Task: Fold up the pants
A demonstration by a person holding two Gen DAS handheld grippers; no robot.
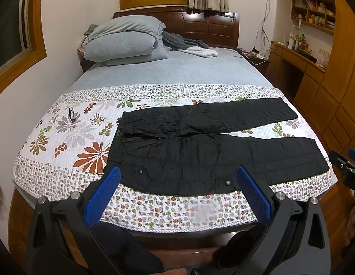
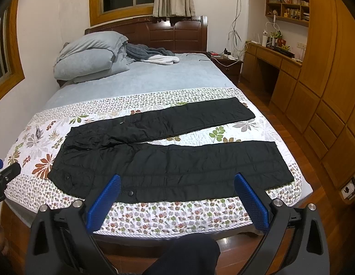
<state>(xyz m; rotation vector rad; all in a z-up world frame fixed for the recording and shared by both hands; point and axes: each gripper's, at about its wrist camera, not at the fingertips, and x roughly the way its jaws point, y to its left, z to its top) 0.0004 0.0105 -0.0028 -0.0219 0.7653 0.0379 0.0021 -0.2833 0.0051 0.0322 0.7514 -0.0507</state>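
Note:
Black pants (image 1: 200, 151) lie flat on the floral quilt (image 1: 69, 137) at the foot of the bed, waist to the left, both legs spread apart and pointing right. They also show in the right wrist view (image 2: 177, 165). My left gripper (image 1: 177, 171) is open and empty, held above the near edge of the bed in front of the waist and near leg. My right gripper (image 2: 177, 178) is open and empty, held above the near edge in front of the near leg. Its tip shows at the right edge of the left wrist view (image 1: 351, 160).
Folded grey bedding (image 1: 124, 41) and a grey and white blanket (image 1: 189, 45) lie by the headboard. A small dark object (image 1: 71, 114) lies on the quilt at the left. A wooden desk and cabinets (image 2: 315, 91) stand along the right wall. Wooden floor (image 2: 264, 100) runs beside the bed.

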